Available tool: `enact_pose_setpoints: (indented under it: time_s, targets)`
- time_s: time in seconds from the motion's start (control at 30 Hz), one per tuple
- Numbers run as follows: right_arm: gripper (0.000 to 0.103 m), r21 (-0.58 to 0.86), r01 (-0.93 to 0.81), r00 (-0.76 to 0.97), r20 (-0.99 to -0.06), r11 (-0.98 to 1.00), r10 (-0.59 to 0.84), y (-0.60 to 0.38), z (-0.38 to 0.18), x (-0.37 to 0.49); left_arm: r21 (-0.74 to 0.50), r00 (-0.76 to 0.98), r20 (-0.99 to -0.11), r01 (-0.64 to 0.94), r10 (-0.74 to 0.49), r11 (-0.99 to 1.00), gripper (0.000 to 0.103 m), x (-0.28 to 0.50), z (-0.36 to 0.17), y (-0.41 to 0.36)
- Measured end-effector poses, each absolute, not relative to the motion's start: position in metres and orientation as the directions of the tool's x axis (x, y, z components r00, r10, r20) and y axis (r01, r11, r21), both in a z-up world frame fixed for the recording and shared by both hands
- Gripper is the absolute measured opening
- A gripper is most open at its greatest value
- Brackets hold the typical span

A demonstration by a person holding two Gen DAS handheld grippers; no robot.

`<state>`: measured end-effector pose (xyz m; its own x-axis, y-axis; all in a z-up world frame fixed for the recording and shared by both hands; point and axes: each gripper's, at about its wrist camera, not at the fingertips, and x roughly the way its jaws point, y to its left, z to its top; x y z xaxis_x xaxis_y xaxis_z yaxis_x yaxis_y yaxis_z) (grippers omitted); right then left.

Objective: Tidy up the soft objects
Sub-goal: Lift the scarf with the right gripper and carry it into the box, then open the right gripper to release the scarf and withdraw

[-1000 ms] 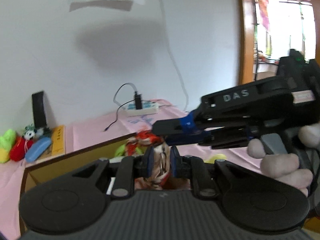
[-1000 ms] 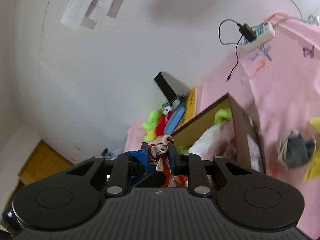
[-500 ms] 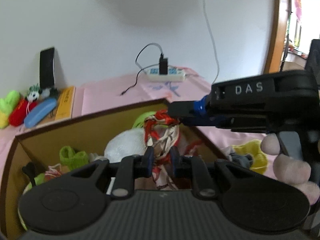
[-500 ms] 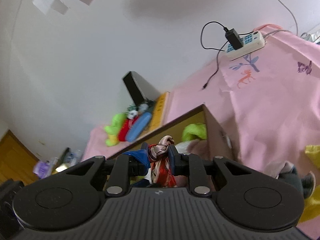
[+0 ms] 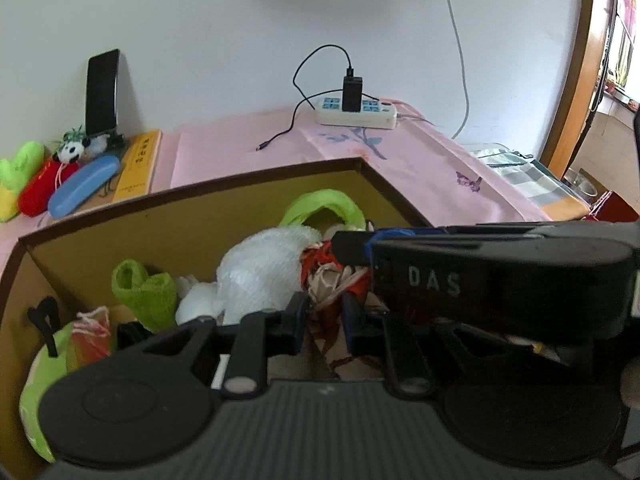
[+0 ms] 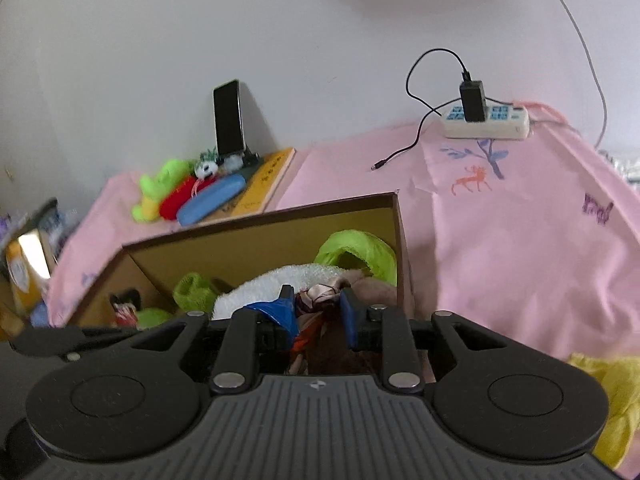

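A red and beige patterned cloth (image 5: 326,284) hangs low inside the open cardboard box (image 5: 200,188), over a white fluffy bundle (image 5: 260,272). My left gripper (image 5: 325,311) is shut on the cloth. My right gripper (image 6: 317,303) reaches in from the right of the left wrist view, its tip (image 5: 350,242) at the cloth's red top. Its jaws are opening, and the cloth (image 6: 316,296) sits loosely between them. The blue tip of the left gripper (image 6: 274,309) lies beside it. Green soft pieces (image 5: 324,204) (image 5: 140,292) lie in the box (image 6: 260,216).
The box stands on a pink tablecloth (image 6: 500,240). At the back are a power strip (image 5: 356,114) with a charger, a phone on a stand (image 5: 102,92), plush toys, a blue case (image 5: 84,186) and a yellow book (image 5: 138,168). A yellow cloth (image 6: 608,400) lies right of the box.
Both grippers have come down together, carrying the cloth from above the box's rim into the box. The right gripper has rolled level and its jaws have widened.
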<state>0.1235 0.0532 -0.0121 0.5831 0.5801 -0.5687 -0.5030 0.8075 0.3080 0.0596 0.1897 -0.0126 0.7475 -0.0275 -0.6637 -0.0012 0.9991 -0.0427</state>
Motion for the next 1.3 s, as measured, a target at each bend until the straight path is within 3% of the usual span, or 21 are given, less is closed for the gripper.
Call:
enact_pose_setpoints:
  time_s: [0.13, 0.2, 0.23, 0.27, 1.3]
  targets:
    - [0.008, 0.327, -0.486, 0.585, -0.568, 0.811, 0.579, 0.045, -0.007, 0.123, -0.02, 0.746, -0.666, -0.004, -0.011, 1.0, 0.024, 0.059, -0.014, 0.187]
    - [0.008, 0.333, -0.474, 0.593, -0.563, 0.815, 0.575, 0.039, -0.004, 0.12, -0.011, 0.741, -0.671, -0.018, 0.006, 1.0, 0.036, 0.059, -0.014, 0.187]
    - [0.008, 0.337, -0.468, 0.597, -0.561, 0.817, 0.574, 0.038, -0.003, 0.117, -0.013, 0.737, -0.675, -0.027, 0.012, 1.0, 0.056, 0.059, -0.014, 0.187]
    - [0.009, 0.341, -0.465, 0.599, -0.558, 0.817, 0.574, 0.035, -0.002, 0.115, -0.017, 0.733, -0.68, -0.037, 0.015, 0.999, 0.065, 0.059, -0.014, 0.187]
    - [0.01, 0.281, -0.437, 0.683, -0.514, 0.854, 0.519, 0.002, 0.026, 0.042, 0.068, 0.715, -0.669, -0.212, 0.202, 0.975, 0.067, -0.006, 0.03, 0.165]
